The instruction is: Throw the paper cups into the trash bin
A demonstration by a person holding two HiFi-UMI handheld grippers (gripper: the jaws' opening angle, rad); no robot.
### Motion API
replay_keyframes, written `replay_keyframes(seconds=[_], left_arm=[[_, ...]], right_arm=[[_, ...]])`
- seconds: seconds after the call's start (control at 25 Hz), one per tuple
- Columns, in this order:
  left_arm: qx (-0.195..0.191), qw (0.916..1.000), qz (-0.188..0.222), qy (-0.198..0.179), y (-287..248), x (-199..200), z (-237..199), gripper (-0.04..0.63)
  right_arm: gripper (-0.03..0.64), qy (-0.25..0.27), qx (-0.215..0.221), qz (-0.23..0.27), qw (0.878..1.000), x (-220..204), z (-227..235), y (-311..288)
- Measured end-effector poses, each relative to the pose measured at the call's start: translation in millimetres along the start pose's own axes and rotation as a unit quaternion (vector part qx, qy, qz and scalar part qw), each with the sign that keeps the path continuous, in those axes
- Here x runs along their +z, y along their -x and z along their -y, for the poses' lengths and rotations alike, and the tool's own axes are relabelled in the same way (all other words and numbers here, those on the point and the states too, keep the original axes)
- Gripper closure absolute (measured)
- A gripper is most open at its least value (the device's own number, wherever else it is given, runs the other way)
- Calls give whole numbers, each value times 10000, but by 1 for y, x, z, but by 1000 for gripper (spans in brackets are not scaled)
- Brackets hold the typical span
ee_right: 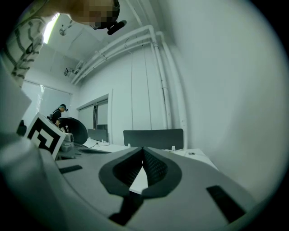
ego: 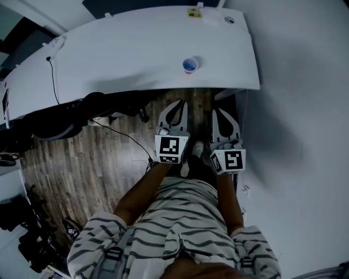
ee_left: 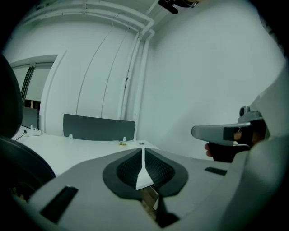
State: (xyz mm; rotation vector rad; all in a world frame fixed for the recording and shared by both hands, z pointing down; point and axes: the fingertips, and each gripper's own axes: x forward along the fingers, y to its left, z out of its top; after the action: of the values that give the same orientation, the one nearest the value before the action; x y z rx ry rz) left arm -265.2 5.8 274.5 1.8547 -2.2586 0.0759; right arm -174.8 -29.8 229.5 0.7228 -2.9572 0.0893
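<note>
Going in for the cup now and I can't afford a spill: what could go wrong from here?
The left tool and the right tool are both shut. Reaching in like that could knock over the paper cup, which stands near the front edge of the desk. The cup's inside looks blue, but whether it holds liquid is unclear. No trash bin shows in any view.

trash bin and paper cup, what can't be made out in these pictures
trash bin: in no view.
paper cup: head view, too small to tell whether it is empty; absent from both gripper views.
small items at the far edge of the desk: head view, too small to identify.
</note>
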Motion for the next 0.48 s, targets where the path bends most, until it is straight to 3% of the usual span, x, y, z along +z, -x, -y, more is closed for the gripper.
replay_keyframes(seconds=[0.48], left_arm=[[315, 9995, -86, -56, -57, -29, -8, 569]], right_arm=[[607, -140, 89, -196, 9997, -36, 37, -12]])
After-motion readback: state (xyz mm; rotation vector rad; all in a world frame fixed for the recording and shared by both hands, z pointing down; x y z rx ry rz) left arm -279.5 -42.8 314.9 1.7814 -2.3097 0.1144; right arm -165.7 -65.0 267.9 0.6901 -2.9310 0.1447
